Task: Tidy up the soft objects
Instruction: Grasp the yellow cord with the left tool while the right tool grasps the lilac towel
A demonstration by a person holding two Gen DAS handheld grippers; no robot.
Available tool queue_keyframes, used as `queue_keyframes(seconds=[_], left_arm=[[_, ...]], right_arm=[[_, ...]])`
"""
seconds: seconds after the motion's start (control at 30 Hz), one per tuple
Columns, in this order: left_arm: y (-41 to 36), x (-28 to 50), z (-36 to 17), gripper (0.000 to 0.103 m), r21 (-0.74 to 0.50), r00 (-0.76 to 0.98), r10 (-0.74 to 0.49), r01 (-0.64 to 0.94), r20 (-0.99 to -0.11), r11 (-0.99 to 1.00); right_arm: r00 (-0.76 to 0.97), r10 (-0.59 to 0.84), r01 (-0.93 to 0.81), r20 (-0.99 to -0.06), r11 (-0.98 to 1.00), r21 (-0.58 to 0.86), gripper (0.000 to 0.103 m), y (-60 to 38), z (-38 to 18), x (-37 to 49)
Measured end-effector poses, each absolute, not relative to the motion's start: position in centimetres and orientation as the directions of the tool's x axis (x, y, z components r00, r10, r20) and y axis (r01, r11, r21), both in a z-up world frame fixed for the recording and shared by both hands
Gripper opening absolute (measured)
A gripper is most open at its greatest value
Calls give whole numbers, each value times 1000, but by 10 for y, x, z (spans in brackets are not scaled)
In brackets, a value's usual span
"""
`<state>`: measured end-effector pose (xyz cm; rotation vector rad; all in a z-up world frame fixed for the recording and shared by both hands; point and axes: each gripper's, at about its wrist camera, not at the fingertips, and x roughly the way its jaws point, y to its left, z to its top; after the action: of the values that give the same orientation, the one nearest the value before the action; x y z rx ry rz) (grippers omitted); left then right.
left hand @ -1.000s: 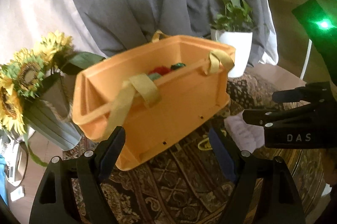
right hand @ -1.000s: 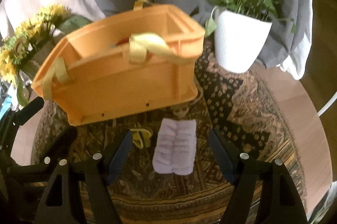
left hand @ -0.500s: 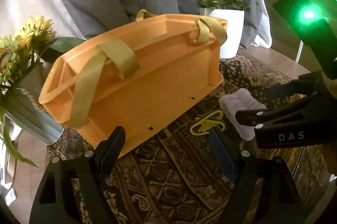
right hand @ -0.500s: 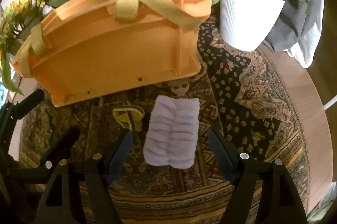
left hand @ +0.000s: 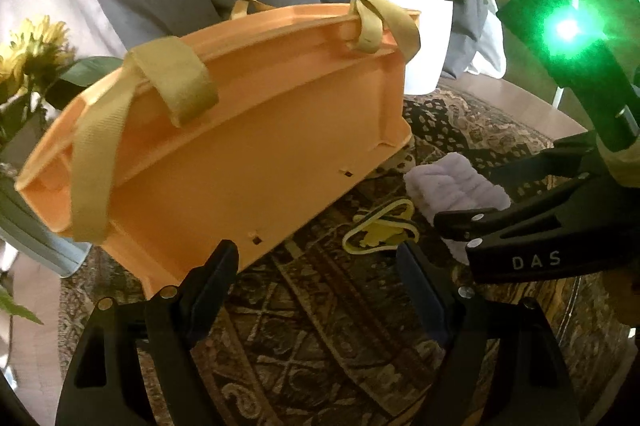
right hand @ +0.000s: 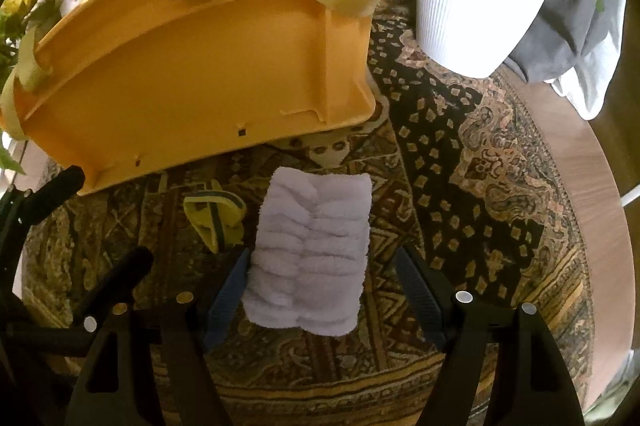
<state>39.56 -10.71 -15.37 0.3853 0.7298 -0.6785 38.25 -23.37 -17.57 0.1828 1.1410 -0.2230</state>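
Both jaws stand apart and empty: your right gripper [right hand: 320,290] straddles the near end of the lavender towel [right hand: 314,250], while your left gripper [left hand: 316,278] hangs over bare rug [left hand: 320,346]. Nothing is gripped. The towel and the yellow band [right hand: 214,216] lie near the orange basket [right hand: 192,66]; judge both as awaiting stowing.

You see a fluffy cloth [right hand: 312,250] on a woven rug [right hand: 480,162] (matt); the crate [right hand: 200,66] is smooth plastic.
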Motion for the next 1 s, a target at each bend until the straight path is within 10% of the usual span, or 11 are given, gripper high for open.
queue_keyframes(seconds=[1.0], left_arm=[[-153,418,-185,74,-38,375,-491,764,-786,644]], right_arm=[[421,-43,306,-906,947,97,74,-256,-181,381]])
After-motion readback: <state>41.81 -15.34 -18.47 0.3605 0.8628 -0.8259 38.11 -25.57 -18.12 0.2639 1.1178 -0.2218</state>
